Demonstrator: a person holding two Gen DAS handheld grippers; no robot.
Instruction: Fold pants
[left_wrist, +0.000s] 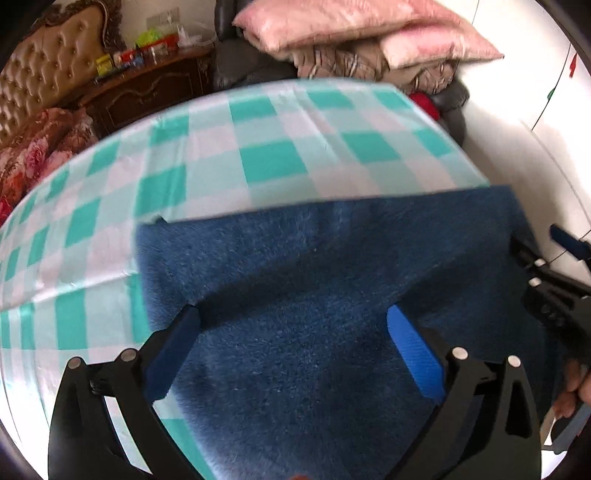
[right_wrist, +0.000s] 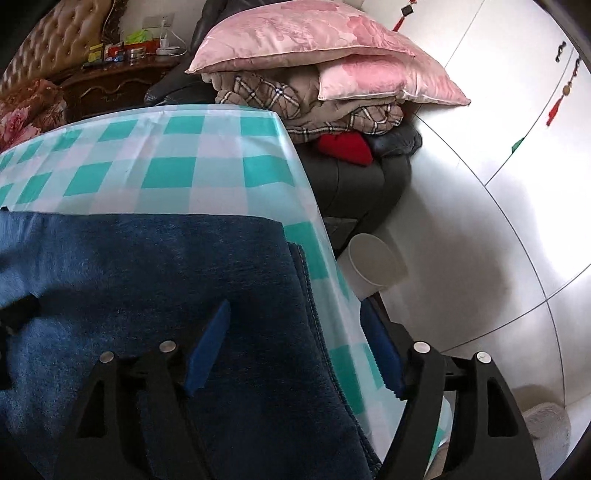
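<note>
Dark blue fleece pants (left_wrist: 314, 295) lie folded flat on a table with a teal and white checked cloth (left_wrist: 221, 147). My left gripper (left_wrist: 293, 321) is open just above the pants, its blue pads apart with nothing between them. My right gripper (right_wrist: 295, 314) is open over the pants' right edge (right_wrist: 207, 266), where stacked layers and a stitched seam show; its left pad is over the fabric and its right pad is over the table edge (right_wrist: 303, 177). The right gripper also shows at the right side of the left wrist view (left_wrist: 546, 266).
Pink pillows (right_wrist: 325, 48) and folded blankets are piled on a dark sofa (right_wrist: 354, 184) behind the table. A white paper cup (right_wrist: 373, 264) sits beside the table's right edge. A wooden dresser (left_wrist: 147, 88) with small items stands at the far left. White floor (right_wrist: 498, 221) lies right.
</note>
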